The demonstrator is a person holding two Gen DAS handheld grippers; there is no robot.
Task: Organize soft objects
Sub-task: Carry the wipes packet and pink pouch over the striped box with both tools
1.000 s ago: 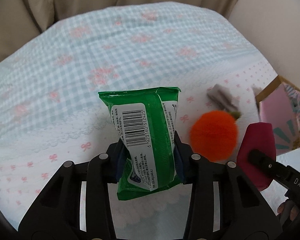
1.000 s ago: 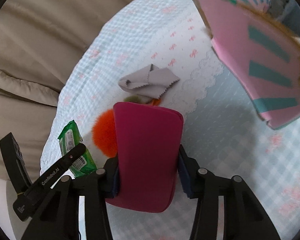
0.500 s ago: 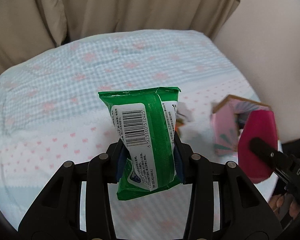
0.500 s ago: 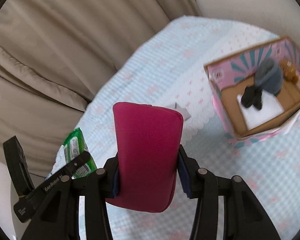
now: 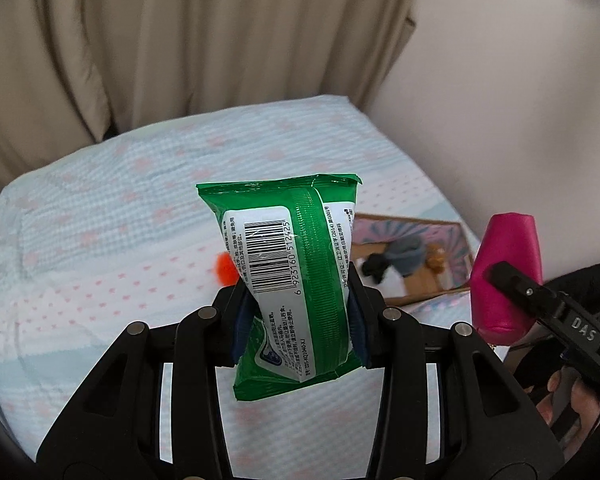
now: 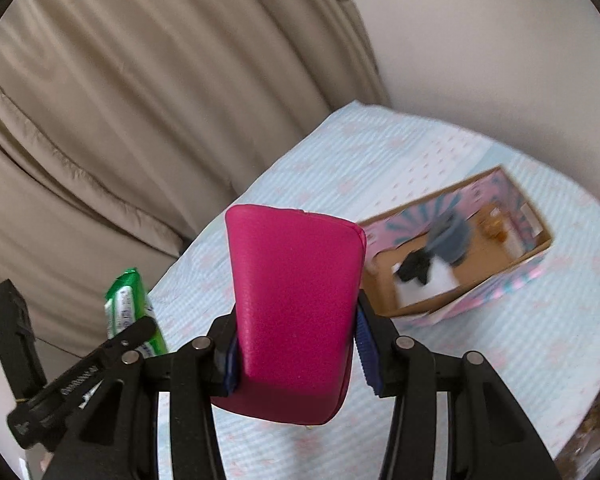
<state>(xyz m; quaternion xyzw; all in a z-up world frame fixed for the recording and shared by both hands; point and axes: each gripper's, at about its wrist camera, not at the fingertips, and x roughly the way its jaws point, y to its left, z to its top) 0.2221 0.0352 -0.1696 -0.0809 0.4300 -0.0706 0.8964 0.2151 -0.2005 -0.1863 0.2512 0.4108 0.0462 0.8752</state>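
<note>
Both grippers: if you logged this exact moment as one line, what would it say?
left gripper: shut on green wipes pack | right gripper: shut on magenta pouch | both held above bed | pink box: open, partly filled

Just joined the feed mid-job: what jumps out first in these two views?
Both grippers are loaded and lifted above the bed. The left hand-held gripper clamps a green wipes pack upright, barcode facing the camera, and the right hand-held gripper clamps a magenta pouch. Beyond the pouch, an open pink box sits on the bedspread, already holding soft items.
</note>
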